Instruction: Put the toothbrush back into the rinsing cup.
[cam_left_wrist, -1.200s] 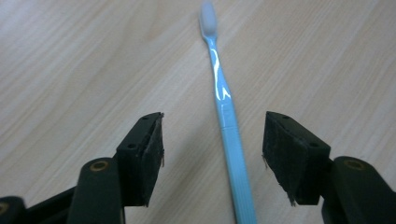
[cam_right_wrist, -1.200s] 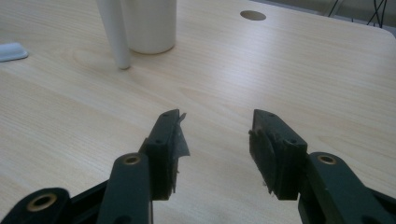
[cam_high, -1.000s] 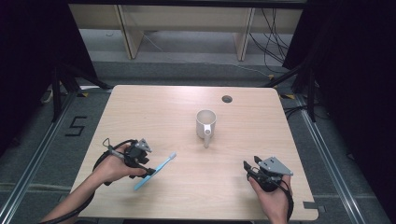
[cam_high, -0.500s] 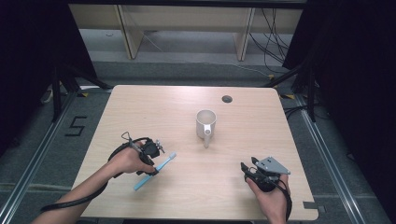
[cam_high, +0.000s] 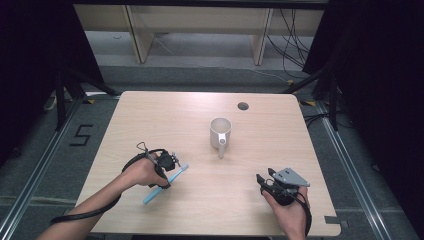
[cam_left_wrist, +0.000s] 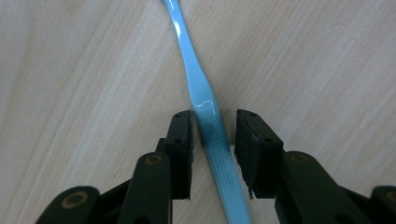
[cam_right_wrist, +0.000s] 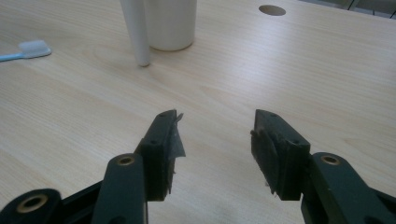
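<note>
A light blue toothbrush (cam_high: 151, 198) lies flat on the wooden table (cam_high: 280, 140) at the front left; its white bristle head (cam_right_wrist: 33, 48) points toward the mug. My left gripper (cam_high: 168, 169) points down over it. In the left gripper view the jaws have just been closing and now straddle the handle (cam_left_wrist: 198, 88). The left gripper (cam_left_wrist: 214, 126) has one pad (cam_left_wrist: 183, 135) right against the handle, the other a sliver off it. My right gripper (cam_right_wrist: 216, 123) rests near the front right (cam_high: 262, 179), open and with nothing between its jaws.
A white mug (cam_high: 220, 131) stands upright mid-table, its handle (cam_right_wrist: 135, 32) toward the person. A round cable hole (cam_high: 243, 106) sits at the table's far edge. Dark floor and shelving lie beyond the table.
My left hand has slid right and down onto the toothbrush, and its jaws have narrowed around the handle. The toothbrush, the mug and the right gripper have stayed put.
</note>
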